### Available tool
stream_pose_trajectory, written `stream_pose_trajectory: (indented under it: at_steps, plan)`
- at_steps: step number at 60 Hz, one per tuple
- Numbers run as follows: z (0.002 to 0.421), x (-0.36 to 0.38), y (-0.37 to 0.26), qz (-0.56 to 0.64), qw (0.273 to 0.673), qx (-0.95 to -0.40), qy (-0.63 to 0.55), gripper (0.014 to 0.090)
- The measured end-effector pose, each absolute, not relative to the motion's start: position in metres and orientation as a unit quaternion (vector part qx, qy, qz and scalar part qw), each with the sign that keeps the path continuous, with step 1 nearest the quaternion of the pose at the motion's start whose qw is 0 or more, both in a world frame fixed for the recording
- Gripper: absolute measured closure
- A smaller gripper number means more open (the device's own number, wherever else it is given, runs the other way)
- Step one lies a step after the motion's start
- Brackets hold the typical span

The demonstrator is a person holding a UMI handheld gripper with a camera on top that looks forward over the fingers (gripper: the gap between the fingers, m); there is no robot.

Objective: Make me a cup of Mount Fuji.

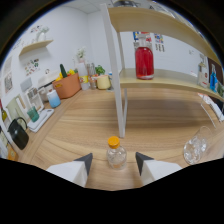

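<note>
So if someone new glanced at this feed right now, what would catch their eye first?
Probably the small clear bottle with the orange cap, standing on the wooden counter between the open gripper fingers with a gap on each side. Next, the red jar on the shelf beyond, and the clear glass on the counter off to the side of the fingers.

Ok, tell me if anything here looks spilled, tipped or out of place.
Nothing stands out. The small bottle stands upright between the open gripper fingers, the clear glass is upright, and the red jar sits on the shelf.
</note>
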State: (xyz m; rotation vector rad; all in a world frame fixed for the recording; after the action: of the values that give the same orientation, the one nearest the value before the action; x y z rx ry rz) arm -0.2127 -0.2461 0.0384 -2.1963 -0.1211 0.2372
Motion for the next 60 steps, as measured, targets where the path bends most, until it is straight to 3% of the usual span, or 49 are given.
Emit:
stream_pose_trajectory:
  at_steps: [5,19,38,60]
  plan:
    - [0.071,-0.201,-0.256,0.11,0.476,-0.872,-0.044,0.0188]
    - [0.141,-0.106,-0.275,0.074,0.547,-0.833,-0.028,0.0194]
    - [0.154,0.026,-0.279,0.032,0.548,-0.836,0.007,0.02]
    - [0.208,0.104,-0.179,0.031,0.595,-0.803,-0.007,0.02]
